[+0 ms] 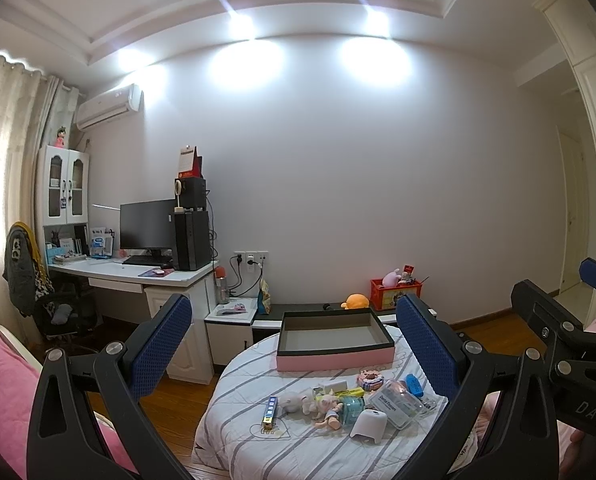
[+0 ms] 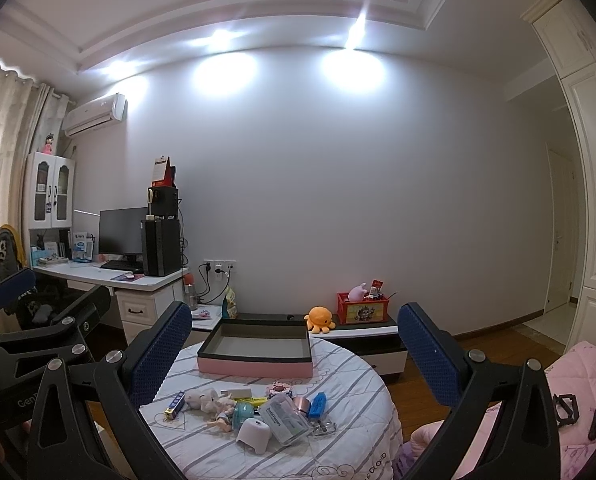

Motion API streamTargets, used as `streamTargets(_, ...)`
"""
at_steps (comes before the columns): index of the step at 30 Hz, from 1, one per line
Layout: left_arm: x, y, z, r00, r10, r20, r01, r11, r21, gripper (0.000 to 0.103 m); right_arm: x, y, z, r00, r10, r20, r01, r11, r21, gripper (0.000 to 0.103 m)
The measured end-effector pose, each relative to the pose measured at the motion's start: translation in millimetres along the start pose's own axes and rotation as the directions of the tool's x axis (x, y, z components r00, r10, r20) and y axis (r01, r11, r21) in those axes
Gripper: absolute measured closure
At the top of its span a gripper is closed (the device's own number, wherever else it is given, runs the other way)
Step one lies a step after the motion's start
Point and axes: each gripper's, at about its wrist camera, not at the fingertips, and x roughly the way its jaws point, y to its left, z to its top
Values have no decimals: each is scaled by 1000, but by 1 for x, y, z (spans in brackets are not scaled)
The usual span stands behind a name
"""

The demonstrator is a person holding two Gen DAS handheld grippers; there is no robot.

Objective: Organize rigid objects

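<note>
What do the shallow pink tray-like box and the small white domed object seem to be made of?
Shallow pink box: probably matte cardboard, given its thin straight walls, sharp corners and dull grey lining. Small white domed object: likely smooth moulded plastic, with rounded edges and a soft sheen.

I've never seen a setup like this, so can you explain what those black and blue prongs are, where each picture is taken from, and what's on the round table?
The prongs are two hand-held grippers, each carrying a wide-angle camera that looks along its fingers. One picture looks out from the left gripper, the other from the right gripper. Both are open and hold nothing. Ahead is a round table under a striped cloth. On it sit an empty pink box and a pile of small things: a white dome-shaped item, a doll figure, a clear packet.
</note>
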Motion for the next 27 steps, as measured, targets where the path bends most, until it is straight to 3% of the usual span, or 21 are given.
streamTargets(27, -1, 0, 0, 1000, 5, 1, -5, 1000, 8, 0, 0, 1, -2, 1000, -5, -14, 5, 1000, -4, 0)
